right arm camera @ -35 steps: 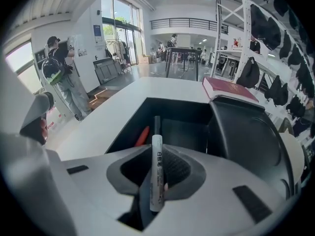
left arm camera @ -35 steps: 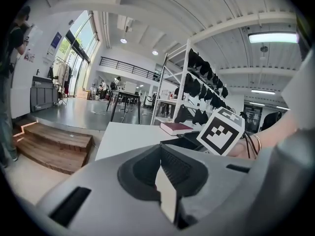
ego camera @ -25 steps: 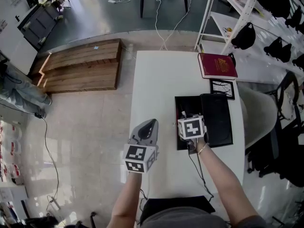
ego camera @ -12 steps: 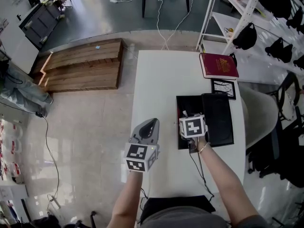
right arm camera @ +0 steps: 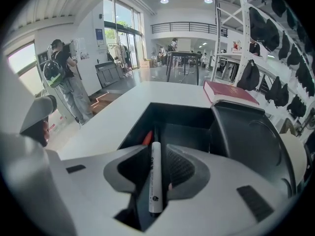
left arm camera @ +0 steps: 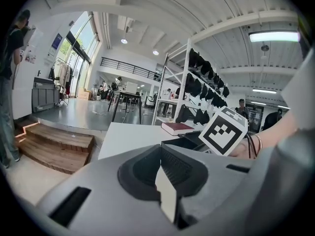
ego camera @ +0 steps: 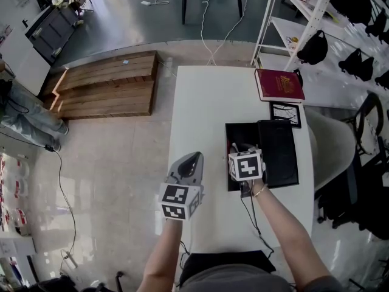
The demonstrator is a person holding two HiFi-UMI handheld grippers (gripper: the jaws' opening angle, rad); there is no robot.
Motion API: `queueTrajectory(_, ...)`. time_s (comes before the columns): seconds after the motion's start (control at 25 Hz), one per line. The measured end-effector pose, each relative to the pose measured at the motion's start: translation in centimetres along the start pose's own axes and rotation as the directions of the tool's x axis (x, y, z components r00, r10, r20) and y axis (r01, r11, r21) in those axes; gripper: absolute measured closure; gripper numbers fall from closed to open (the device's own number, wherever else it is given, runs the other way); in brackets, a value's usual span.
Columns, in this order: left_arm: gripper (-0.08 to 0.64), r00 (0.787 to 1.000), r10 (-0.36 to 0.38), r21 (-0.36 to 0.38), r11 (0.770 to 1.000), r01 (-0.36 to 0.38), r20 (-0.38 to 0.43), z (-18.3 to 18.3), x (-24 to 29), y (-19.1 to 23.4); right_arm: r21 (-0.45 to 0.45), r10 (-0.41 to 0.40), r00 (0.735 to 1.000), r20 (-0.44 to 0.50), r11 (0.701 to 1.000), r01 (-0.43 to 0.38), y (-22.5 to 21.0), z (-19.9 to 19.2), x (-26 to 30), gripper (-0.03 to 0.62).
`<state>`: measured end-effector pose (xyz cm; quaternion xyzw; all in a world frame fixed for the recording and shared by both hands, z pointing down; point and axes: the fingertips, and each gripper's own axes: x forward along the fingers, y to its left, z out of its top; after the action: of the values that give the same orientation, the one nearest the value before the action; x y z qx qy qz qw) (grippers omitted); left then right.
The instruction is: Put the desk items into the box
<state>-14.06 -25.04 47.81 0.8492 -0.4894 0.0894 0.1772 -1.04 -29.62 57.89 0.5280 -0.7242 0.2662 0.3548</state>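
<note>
Right hand-held gripper (right arm camera: 155, 150) looser round marker (right arm camera: 155, 181)

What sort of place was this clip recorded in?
Probably a large open workshop or lab hall. It has a bare grey floor with loose cables, tall white metal shelving hung with black bags, and a railed mezzanine at the far end.
</note>
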Motion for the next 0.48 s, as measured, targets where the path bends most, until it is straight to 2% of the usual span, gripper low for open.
queueTrajectory(0.28, 0.554, 1.000, -0.002, 0.008, 1.000, 0.002, 0.006, 0.2, -0.2, -0.2, 0.021, 0.025, 0.993, 0.111, 0.999, -0.028, 0.7, 1.8, -1.7, 0.482)
queueTrajectory(0.48, 0.554, 1.000, 0.000, 0.011, 1.000, 0.000, 0.007, 0.3, -0.4, -0.3, 0.029, 0.074, 0.980, 0.187, 0.996, -0.080, 1.7, 3.3, -3.9, 0.488)
